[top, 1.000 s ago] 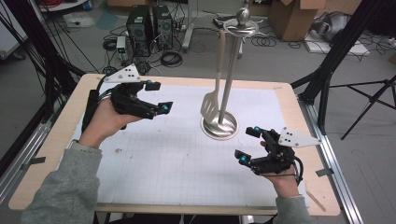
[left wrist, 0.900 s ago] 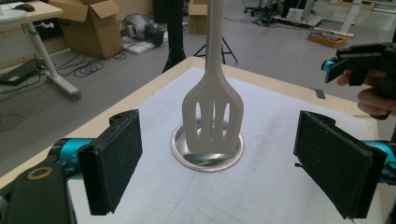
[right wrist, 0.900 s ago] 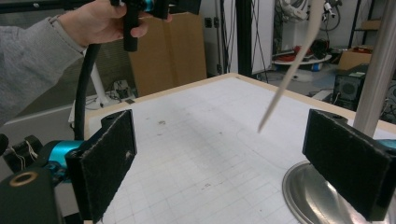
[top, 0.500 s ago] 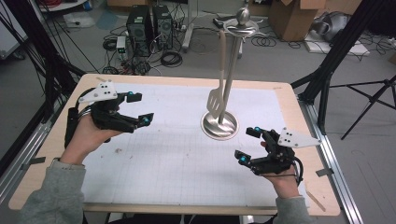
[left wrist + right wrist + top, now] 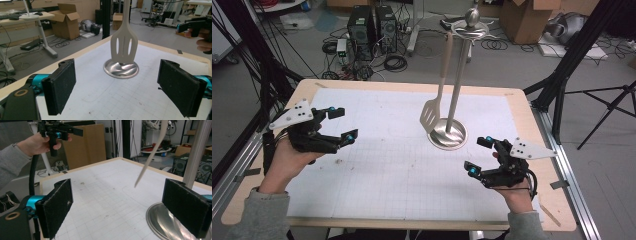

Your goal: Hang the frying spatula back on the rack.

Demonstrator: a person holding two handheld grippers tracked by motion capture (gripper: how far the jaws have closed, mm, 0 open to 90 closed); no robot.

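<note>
A metal utensil stand rises from a round base (image 5: 447, 134) on the right half of the white gridded mat (image 5: 387, 170). A slotted spatula (image 5: 432, 112) hangs from the stand's top, its blade just above the base. My left gripper (image 5: 343, 123) hovers open over the mat's left edge and points at the stand. Between its pads (image 5: 60, 87) I see the spatula (image 5: 124, 46) and the base (image 5: 121, 69) well ahead. My right gripper (image 5: 477, 156) stands open in front of the base, to its right. The stand's pole (image 5: 197, 152) and the edge-on spatula (image 5: 150, 157) rise beyond its pads.
The wooden table edge (image 5: 532, 115) frames the mat. Black frame posts (image 5: 562, 75) and a tripod stand to the right of the table. Computer towers (image 5: 372, 25), cables and cardboard boxes lie on the floor behind it. Open mat lies between the two grippers.
My left gripper has drawn back to the left, away from the stand and toward the table's left edge. The right gripper and the spatula have stayed put.
</note>
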